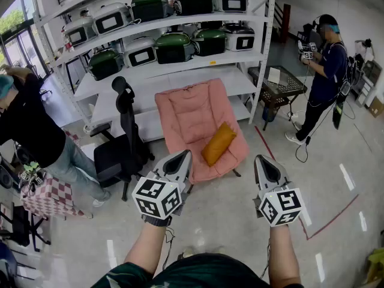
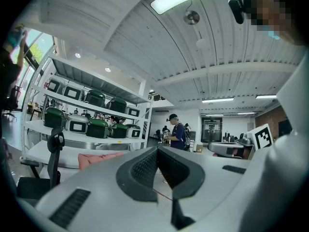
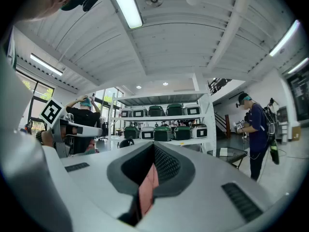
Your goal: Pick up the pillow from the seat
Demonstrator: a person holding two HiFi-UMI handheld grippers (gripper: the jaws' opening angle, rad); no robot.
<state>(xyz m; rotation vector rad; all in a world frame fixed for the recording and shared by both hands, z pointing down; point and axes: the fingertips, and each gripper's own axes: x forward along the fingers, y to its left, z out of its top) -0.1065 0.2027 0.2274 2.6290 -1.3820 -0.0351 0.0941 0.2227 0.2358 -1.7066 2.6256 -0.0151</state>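
An orange pillow point(image 1: 218, 143) lies tilted on the seat of a pink padded chair point(image 1: 192, 116) in front of the shelving. My left gripper point(image 1: 183, 155) is held over the floor just short of the chair's front left edge, its jaws shut and empty. My right gripper point(image 1: 264, 160) hovers to the right of the chair, apart from the pillow, jaws shut with nothing held. In the left gripper view the left gripper point(image 2: 157, 150) shows closed tips, with the pink chair point(image 2: 99, 157) low at left. In the right gripper view the right gripper point(image 3: 154, 145) shows closed tips; the pillow is hidden.
A black office chair point(image 1: 123, 143) stands just left of the pink chair. White shelving point(image 1: 180, 23) with several green and white cookers runs behind. A black wire table point(image 1: 277, 87) and a standing person point(image 1: 324, 71) are at right; another person point(image 1: 30, 125) stands at left.
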